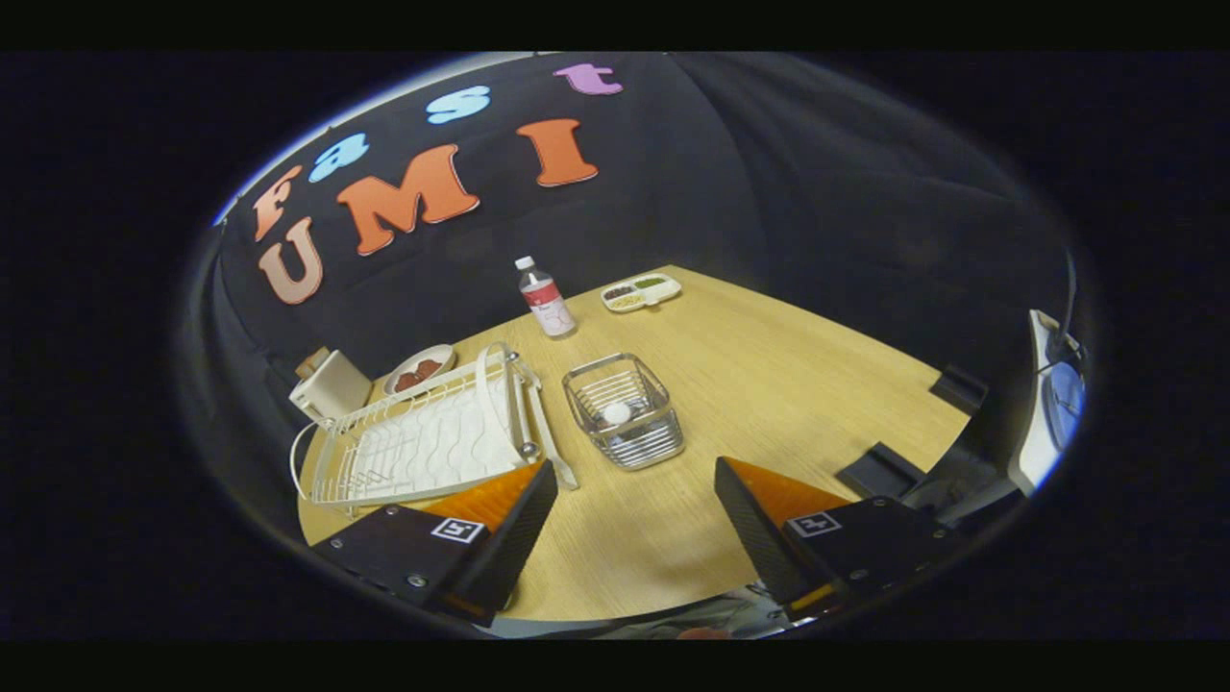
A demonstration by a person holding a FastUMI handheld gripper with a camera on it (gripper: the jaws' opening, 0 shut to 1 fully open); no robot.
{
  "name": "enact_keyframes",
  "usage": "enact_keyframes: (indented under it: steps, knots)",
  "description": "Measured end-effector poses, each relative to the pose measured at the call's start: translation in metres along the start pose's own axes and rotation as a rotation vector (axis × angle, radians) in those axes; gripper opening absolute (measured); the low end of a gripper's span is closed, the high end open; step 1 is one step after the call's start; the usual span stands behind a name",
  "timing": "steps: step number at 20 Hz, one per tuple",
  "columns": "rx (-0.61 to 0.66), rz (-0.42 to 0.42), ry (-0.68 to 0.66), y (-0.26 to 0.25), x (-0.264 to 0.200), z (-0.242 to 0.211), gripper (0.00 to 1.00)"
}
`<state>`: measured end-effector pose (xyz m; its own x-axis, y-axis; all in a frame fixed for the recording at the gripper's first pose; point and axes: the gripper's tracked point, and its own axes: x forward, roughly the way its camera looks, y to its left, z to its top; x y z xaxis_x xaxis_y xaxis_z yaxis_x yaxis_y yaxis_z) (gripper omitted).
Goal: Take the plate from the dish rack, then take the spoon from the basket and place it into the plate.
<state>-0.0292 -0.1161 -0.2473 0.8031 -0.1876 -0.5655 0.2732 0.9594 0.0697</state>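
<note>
A staged recording booth set up as a kitchen corner: black cloth walls enclose a wooden worktop (769, 384) carrying a white dish rack (423, 442), wire basket (625, 408), bottle (546, 300) and snack tray (641, 291).

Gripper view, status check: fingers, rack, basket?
Gripper open, holding nothing. Dish rack beyond left finger; basket just ahead, white spoon inside. Path clear.

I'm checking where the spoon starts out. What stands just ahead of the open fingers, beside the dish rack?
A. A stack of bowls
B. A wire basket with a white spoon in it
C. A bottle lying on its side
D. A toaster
B: a wire basket holding the white spoon stands on the table just beyond the open fingers, right of the dish rack.
</note>
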Motion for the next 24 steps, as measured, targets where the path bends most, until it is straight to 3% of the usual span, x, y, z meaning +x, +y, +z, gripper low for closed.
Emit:
enact_keyframes:
  steps: [13,16,21,24]
  knots:
    - [-0.134,0.073,-0.113,0.011,0.030,0.041,0.96]
    - [-0.171,0.072,-0.098,0.011,0.037,0.036,0.81]
    - [-0.201,0.103,-0.042,0.024,0.048,0.020,0.44]
    - [-0.216,0.078,-0.042,0.022,0.052,0.024,0.29]
